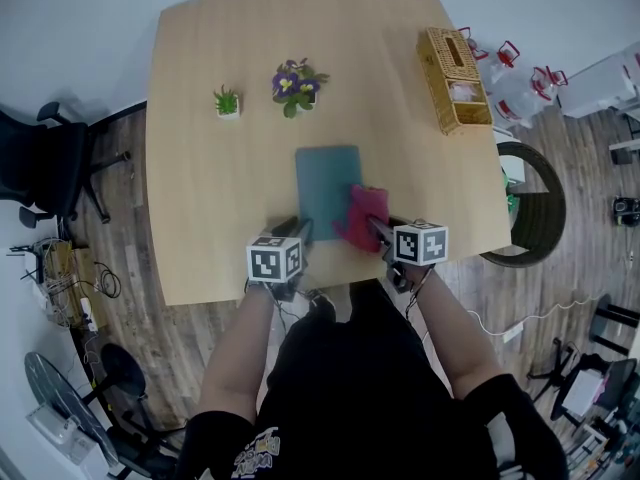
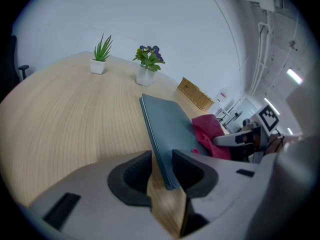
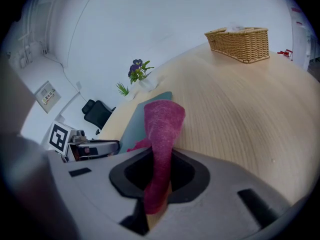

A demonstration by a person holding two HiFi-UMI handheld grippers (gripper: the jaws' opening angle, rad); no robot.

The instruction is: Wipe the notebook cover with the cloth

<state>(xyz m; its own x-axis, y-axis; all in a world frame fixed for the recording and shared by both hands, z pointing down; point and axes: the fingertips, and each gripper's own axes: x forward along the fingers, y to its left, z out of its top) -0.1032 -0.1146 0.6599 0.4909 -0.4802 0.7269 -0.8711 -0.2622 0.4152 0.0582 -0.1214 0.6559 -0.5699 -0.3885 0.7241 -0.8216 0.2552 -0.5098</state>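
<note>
A grey-blue notebook (image 1: 328,183) lies flat on the wooden table (image 1: 210,208), its short edge toward me. My left gripper (image 1: 300,230) is at the notebook's near left corner. In the left gripper view that corner (image 2: 170,124) runs in between the jaws of the left gripper (image 2: 162,171), and both pads sit against it. A magenta cloth (image 1: 362,216) rests over the notebook's near right corner. My right gripper (image 1: 375,230) is shut on the cloth (image 3: 162,129), which stands up from between the jaws of the right gripper (image 3: 160,171); behind it shows the notebook (image 3: 132,121).
A wicker basket (image 1: 455,78) stands at the table's far right. A purple-flowered plant (image 1: 296,86) and a small green plant (image 1: 228,101) sit at the far side, beyond the notebook. The table's near edge runs just below both grippers. A black office chair (image 1: 40,168) is off to the left.
</note>
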